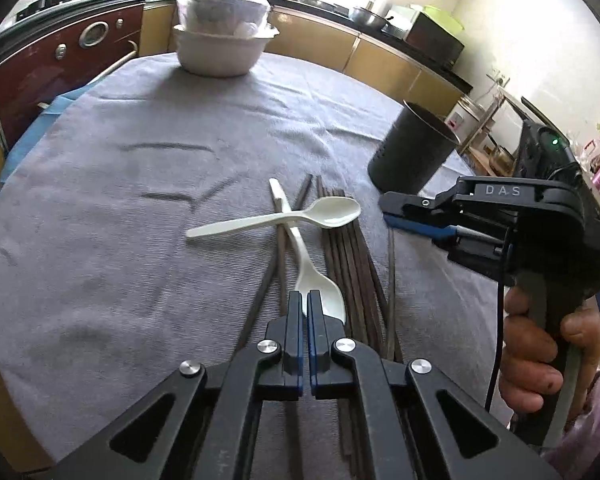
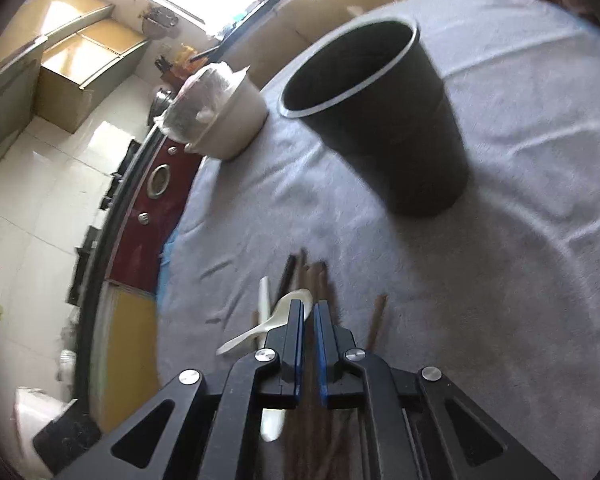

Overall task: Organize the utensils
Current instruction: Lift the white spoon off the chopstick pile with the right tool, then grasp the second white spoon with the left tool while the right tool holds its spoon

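Two white plastic spoons lie crossed on a pile of dark brown chopsticks [image 1: 350, 252] on the grey cloth. One spoon [image 1: 284, 220] lies sideways, the other [image 1: 312, 276] points toward me. My left gripper [image 1: 305, 298] is shut and empty, its tips just over the near spoon's bowl. My right gripper [image 1: 392, 210] is shut and empty, hovering right of the pile, below the black cup [image 1: 412, 152]. In the right wrist view the right gripper [image 2: 309, 308] hangs above the chopsticks [image 2: 320, 276] and a spoon [image 2: 276, 316], with the black cup [image 2: 384, 120] ahead.
A white bowl [image 1: 220, 52] holding a plastic-wrapped bundle stands at the table's far edge; it also shows in the right wrist view [image 2: 228, 120]. The grey cloth [image 1: 120, 200] covers the round table. Kitchen counters and a red oven [image 1: 64, 64] lie beyond.
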`<state>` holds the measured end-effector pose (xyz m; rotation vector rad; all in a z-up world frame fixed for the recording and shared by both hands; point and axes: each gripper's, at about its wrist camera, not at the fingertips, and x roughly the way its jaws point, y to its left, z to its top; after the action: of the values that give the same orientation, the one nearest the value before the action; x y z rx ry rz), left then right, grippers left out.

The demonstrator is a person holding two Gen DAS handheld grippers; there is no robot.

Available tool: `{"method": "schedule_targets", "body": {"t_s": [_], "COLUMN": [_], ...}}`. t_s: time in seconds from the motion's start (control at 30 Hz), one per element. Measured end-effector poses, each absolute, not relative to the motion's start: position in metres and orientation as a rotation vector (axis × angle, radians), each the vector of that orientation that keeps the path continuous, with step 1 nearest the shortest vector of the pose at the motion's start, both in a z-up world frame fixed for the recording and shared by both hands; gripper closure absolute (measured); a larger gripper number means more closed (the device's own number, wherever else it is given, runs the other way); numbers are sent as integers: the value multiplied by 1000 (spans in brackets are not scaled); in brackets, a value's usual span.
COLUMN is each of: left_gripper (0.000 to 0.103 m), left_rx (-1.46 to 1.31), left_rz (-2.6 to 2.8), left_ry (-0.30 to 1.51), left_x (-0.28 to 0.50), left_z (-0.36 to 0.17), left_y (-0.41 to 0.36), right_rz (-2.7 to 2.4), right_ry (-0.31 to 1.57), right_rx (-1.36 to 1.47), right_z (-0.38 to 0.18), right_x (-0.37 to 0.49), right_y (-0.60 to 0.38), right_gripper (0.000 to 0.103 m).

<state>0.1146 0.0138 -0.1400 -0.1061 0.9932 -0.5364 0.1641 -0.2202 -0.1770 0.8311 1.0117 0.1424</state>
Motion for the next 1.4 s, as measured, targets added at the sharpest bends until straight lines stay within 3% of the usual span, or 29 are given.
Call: {"method": "schedule_targets", "body": {"t_s": [0.03, 0.1, 0.3, 0.57, 0.67, 0.7, 0.8, 0.87, 0.9, 0.97, 1.4], "left_gripper": [101, 101, 94, 94, 94, 94, 93, 87, 74, 59, 58], "left_rx": [-108, -104, -84, -142, -131, -125, -94, -59, -39, 11, 14], "left_rz": [-536, -520, -431, -347, -351, -355, -386, -420, -437, -452, -594], "left_ry": [993, 987, 974, 967, 961, 958, 951, 953, 955, 945, 965], "left_x": [114, 117, 138, 154, 153, 154, 155, 157, 158, 158, 146], "left_z": [-139, -137, -132, -132, -129, -128, -125, -122, -122, -120, -107], "left_y": [18, 21, 39, 78, 79, 77, 73, 65, 60, 48, -4], "right_rz": [165, 210, 254, 215, 190, 180, 195, 197, 207, 208, 134], "right_ry": [1032, 1048, 1126, 1207, 1190, 1195, 1196, 1187, 1181, 1180, 1290], "right_rx": [844, 884, 931, 680, 551, 518, 469, 441, 445, 450, 595], "right_z": [-179, -182, -194, -199, -195, -194, -189, -182, -179, -173, -172], "right_x": [166, 169, 177, 194, 202, 203, 198, 192, 188, 178, 106], "right_y": [-216, -206, -184, -140, -124, -121, -115, -115, -116, -124, -209], "right_gripper": [76, 70, 70, 70, 75, 88, 97, 98, 98, 98, 98]}}
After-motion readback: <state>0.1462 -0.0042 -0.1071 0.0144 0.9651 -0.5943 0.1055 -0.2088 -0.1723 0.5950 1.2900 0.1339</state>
